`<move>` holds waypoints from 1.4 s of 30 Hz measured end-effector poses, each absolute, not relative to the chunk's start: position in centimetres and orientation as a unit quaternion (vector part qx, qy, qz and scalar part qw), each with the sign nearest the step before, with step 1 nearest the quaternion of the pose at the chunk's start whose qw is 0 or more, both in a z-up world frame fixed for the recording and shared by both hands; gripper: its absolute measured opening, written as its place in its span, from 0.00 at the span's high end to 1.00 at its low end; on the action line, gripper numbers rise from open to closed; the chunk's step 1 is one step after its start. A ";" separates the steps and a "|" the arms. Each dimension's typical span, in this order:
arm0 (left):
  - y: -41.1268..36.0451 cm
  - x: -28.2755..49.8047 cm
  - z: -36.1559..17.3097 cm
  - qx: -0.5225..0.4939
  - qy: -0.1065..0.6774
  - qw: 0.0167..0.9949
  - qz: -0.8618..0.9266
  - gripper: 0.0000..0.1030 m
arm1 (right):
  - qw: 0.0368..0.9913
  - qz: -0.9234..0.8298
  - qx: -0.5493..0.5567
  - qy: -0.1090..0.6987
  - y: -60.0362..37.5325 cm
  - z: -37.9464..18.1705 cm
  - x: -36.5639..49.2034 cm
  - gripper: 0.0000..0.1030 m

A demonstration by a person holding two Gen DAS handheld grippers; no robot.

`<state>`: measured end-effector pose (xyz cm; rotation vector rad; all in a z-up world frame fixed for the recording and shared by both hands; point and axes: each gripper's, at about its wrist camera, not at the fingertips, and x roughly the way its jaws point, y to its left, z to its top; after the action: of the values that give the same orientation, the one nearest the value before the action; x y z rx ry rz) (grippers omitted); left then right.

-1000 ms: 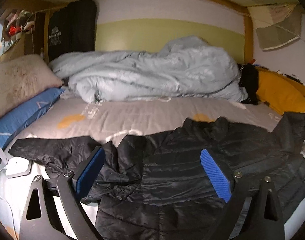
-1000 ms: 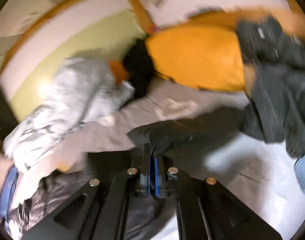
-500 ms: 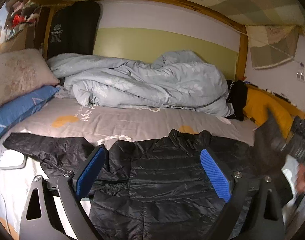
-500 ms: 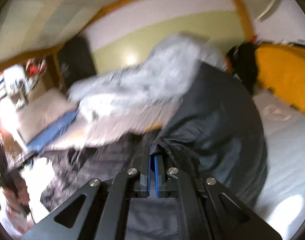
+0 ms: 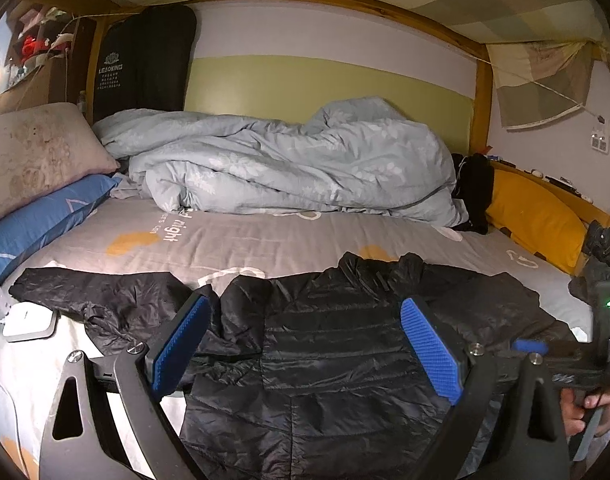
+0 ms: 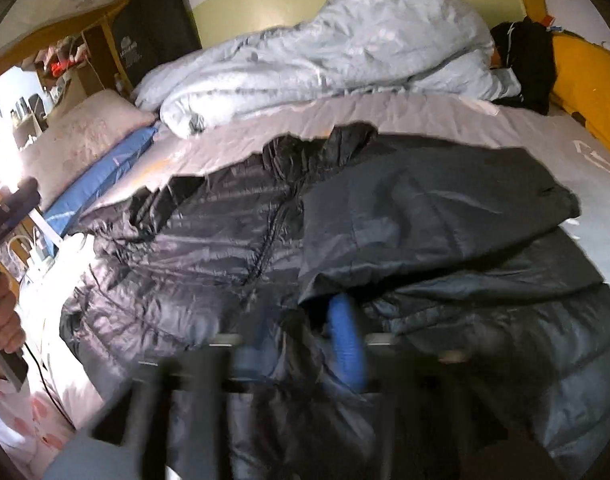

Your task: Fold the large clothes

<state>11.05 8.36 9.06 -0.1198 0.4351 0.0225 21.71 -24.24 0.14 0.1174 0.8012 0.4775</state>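
One sleeve folded in, the other still spread

The black puffer jacket [image 5: 345,344] lies flat on the bed [image 5: 265,240]; its right sleeve [image 6: 437,216] is laid across the chest, the left sleeve [image 5: 97,292] still stretched out, body unfolded. The left gripper [image 5: 301,348] hovers wide open and empty; the right gripper [image 6: 305,340] is blurred, so its jaws cannot be judged.

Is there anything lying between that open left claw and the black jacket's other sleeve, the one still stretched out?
Nothing visible does. The left gripper hangs open over the black jacket, and the outstretched sleeve lies bare on the bed sheet. A white box sits just beside the cuff, not on it.
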 end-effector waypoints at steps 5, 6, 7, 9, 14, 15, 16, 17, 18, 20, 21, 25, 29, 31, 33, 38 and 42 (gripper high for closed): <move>8.3 11.1 8.8 -0.061 0.219 0.974 0.013 0.07 | 0.911 0.212 0.075 0.346 -26.0 2.5 21.2 0.39; 8.3 11.2 8.8 -0.061 0.220 0.974 0.013 0.07 | 0.916 0.202 0.086 0.337 -26.9 2.9 21.3 0.35; 8.3 11.2 8.7 -0.059 0.221 0.973 0.013 0.07 | 0.919 0.192 0.095 0.332 -27.7 3.2 21.6 0.34; 8.2 11.3 8.5 -0.056 0.223 0.973 0.013 0.07 | 0.924 0.162 0.112 0.328 -29.6 3.5 22.4 0.31; 7.9 12.0 7.8 -0.051 0.235 0.971 0.012 0.07 | 0.930 0.070 0.128 0.338 -34.1 3.1 25.1 0.26; 7.8 12.1 7.5 -0.050 0.238 0.970 0.011 0.07 | 0.926 0.057 0.136 0.347 -34.9 2.7 25.8 0.26; 7.7 12.2 7.4 -0.048 0.240 0.969 0.011 0.07 | 0.923 0.053 0.146 0.352 -35.6 2.4 26.4 0.26; 7.6 12.3 7.2 -0.046 0.242 0.969 0.011 0.07 | 0.920 0.053 0.155 0.357 -36.2 2.1 26.9 0.26; 7.5 12.4 7.0 -0.044 0.245 0.969 0.011 0.07 | 0.915 0.051 0.166 0.366 -36.7 1.7 27.6 0.26; 7.4 12.5 6.8 -0.041 0.248 0.968 0.010 0.07 | 0.907 0.054 0.180 0.378 -37.2 1.0 28.6 0.26; 7.3 12.5 6.7 -0.041 0.249 0.968 0.010 0.07 | 0.903 0.059 0.184 0.383 -37.2 0.6 29.0 0.26; 7.2 12.7 6.4 -0.036 0.253 0.967 0.009 0.07 | 0.897 0.067 0.186 0.396 -36.3 -1.1 30.3 0.31; 7.1 12.7 6.3 -0.035 0.253 0.967 0.008 0.07 | 0.924 0.063 0.135 0.353 -35.1 -0.6 29.6 0.71; 7.1 12.7 6.3 -0.035 0.253 0.967 0.006 0.07 | 0.945 0.045 0.089 0.311 -34.1 0.4 28.5 0.79; 7.1 12.7 6.3 -0.035 0.253 0.967 0.006 0.07 | 0.958 0.050 0.061 0.277 -33.2 1.4 27.5 0.93; 6.9 12.3 6.6 -0.035 0.247 0.968 0.003 0.07 | 0.966 0.110 0.032 0.234 -30.7 3.5 25.0 0.96; 6.8 12.1 6.9 -0.036 0.244 0.969 0.000 0.07 | 0.953 0.201 0.023 0.227 -27.4 4.6 22.8 0.96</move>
<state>12.14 6.77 6.86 -0.0731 0.4922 0.0004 22.77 -27.37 4.57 0.0463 0.4623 0.4079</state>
